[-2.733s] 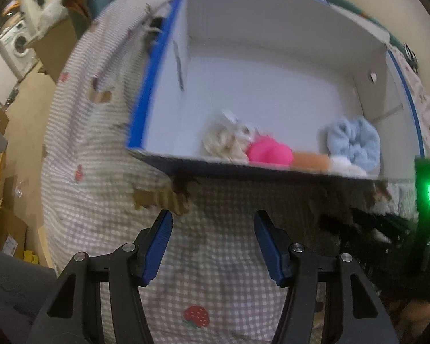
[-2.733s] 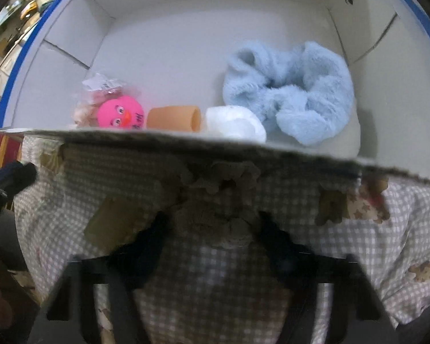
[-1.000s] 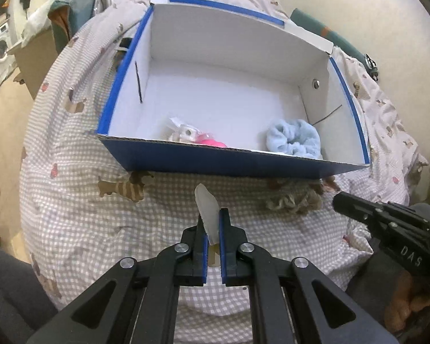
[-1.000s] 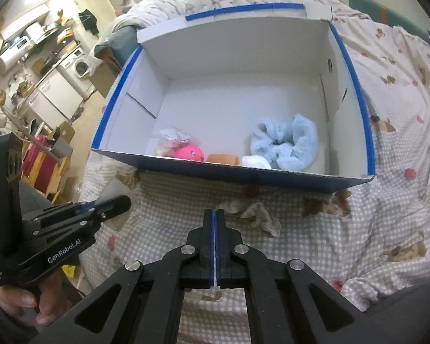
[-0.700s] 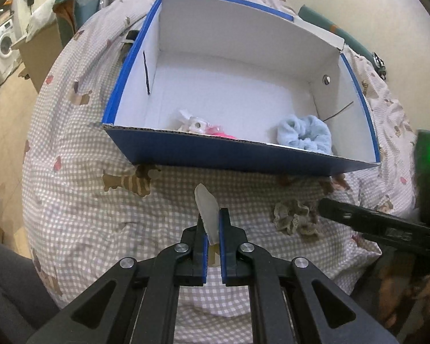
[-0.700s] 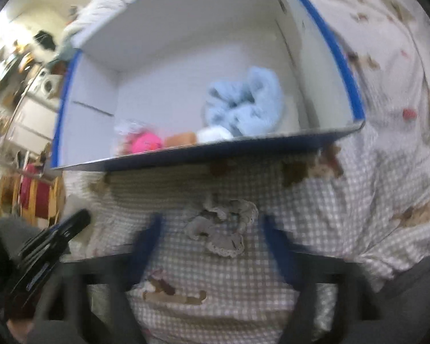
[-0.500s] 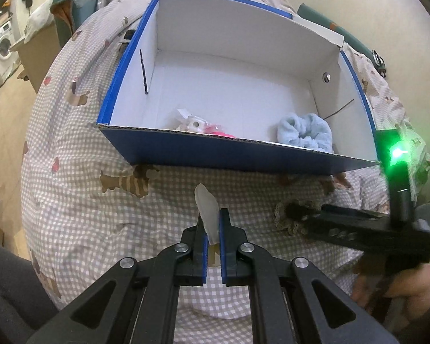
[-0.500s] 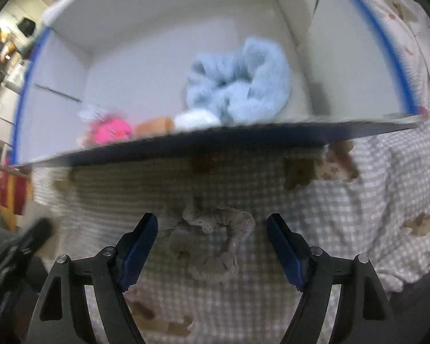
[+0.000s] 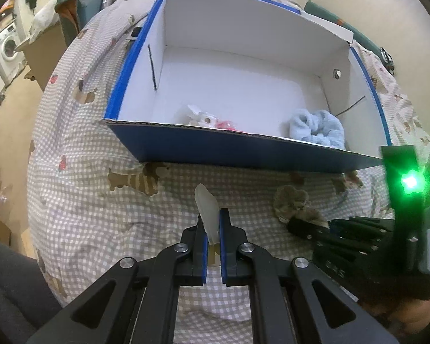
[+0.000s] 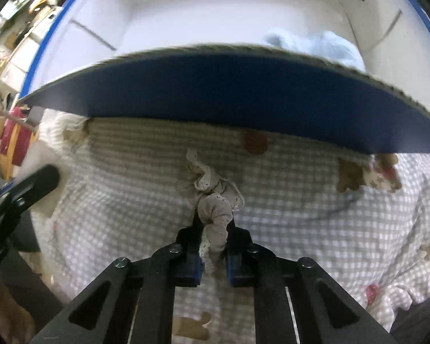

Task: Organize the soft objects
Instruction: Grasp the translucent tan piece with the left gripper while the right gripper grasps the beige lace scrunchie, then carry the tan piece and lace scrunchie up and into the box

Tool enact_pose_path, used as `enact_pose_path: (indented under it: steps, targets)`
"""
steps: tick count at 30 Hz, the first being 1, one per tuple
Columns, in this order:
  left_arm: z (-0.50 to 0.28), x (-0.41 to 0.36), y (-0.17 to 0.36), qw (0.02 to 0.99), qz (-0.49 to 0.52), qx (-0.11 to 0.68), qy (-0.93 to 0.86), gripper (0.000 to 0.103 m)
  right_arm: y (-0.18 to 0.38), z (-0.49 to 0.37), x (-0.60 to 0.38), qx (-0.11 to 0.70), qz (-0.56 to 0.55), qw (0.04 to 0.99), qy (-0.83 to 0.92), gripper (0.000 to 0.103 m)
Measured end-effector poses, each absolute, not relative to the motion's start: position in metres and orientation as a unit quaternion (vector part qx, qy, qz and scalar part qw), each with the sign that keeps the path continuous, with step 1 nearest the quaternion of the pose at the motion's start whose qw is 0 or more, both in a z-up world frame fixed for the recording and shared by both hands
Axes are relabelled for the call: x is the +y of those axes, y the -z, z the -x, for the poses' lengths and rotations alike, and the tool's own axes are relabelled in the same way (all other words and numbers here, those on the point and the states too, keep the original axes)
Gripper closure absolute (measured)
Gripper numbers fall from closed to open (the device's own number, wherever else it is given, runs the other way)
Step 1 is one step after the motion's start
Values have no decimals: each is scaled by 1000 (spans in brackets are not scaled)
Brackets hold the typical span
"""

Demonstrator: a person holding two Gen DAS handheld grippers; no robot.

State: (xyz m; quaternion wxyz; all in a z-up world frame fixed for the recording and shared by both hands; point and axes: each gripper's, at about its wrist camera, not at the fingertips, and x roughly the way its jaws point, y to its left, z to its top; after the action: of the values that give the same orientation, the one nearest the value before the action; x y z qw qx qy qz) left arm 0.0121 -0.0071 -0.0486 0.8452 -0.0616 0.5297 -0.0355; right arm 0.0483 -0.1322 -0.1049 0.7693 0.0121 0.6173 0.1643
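Note:
A blue cardboard box (image 9: 243, 152) with a white inside stands on the checked bedspread. In it lie a light blue fluffy scrunchie (image 9: 318, 126), a pink toy (image 9: 226, 124) and a small pale packet (image 9: 199, 117). My left gripper (image 9: 212, 223) is shut on a thin translucent white piece (image 9: 206, 209), held over the bedspread in front of the box. My right gripper (image 10: 213, 229) is shut on a beige lace-trimmed scrunchie (image 10: 212, 197) just in front of the box's near wall (image 10: 243, 100). The beige scrunchie also shows in the left wrist view (image 9: 295, 203).
The checked bedspread (image 9: 100, 200) with animal prints covers the bed all around the box. A washing machine (image 9: 5, 51) and a cardboard box (image 9: 46, 54) stand on the floor at far left. The wall lies behind the bed.
My right gripper has dropped low in front of the box and shut on the beige scrunchie, which it straddled open half a second ago. My left gripper still holds the white piece.

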Motion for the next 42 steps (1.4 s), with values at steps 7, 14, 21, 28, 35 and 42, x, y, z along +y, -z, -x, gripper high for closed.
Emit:
enact_pose_path:
  steps: [7, 14, 21, 28, 35, 42]
  targets:
    - [-7, -4, 37, 858, 37, 513, 9, 97, 59, -26, -141, 573, -62, 789, -211, 90]
    - [-7, 0, -8, 888, 25, 459, -5, 97, 9, -29, -172, 513, -111, 821, -226, 90]
    - [-35, 3, -49, 906, 21, 424, -2, 97, -44, -56, -199, 427, -133, 865, -230, 90]
    - [-79, -7, -57, 902, 21, 431, 2, 97, -48, -95, -217, 391, -134, 885, -216, 90]
    - [-112, -22, -42, 891, 10, 454, 1, 96, -10, -111, -223, 414, -149, 879, -182, 90]
    - [-134, -34, -18, 882, -1, 471, -7, 96, 8, -119, -217, 445, -135, 870, -163, 90]
